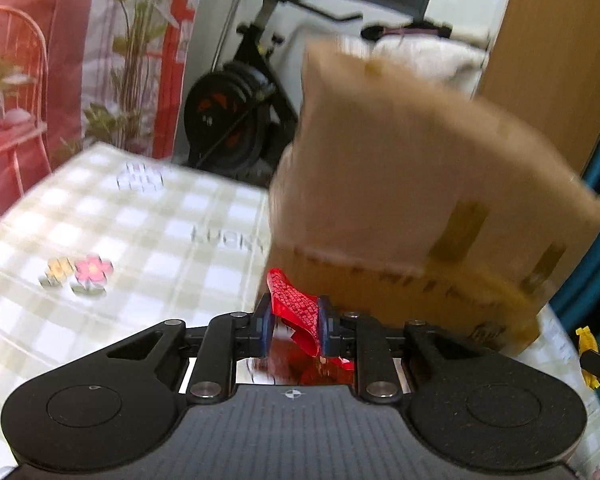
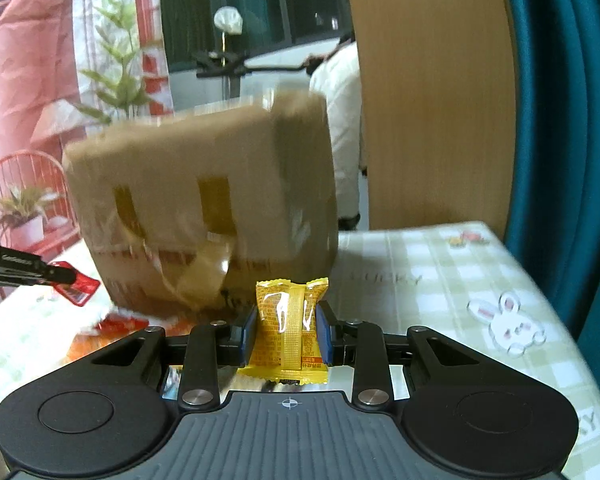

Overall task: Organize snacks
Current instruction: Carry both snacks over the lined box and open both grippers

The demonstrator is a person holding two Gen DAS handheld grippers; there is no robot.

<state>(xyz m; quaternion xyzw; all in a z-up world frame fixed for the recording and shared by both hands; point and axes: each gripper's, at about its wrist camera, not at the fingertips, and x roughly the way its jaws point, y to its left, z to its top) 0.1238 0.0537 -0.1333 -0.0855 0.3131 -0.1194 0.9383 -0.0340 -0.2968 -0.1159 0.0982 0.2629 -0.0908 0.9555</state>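
Note:
My left gripper (image 1: 294,328) is shut on a crumpled red snack packet (image 1: 296,310), held above the checked tablecloth just in front of a brown cardboard box (image 1: 412,184). My right gripper (image 2: 286,330) is shut on a yellow snack packet (image 2: 290,328), held upright in front of the same box (image 2: 204,200). In the right wrist view the left gripper with the red packet (image 2: 78,286) shows at the far left. The box is taped and blurred; I cannot see inside it.
The table (image 1: 140,220) has a green and white checked cloth with flower and rabbit (image 2: 508,324) prints. More red and orange packets (image 2: 120,326) lie by the box's foot. An exercise bike (image 1: 236,112), a wooden panel (image 2: 432,92) and a teal curtain (image 2: 560,120) stand beyond.

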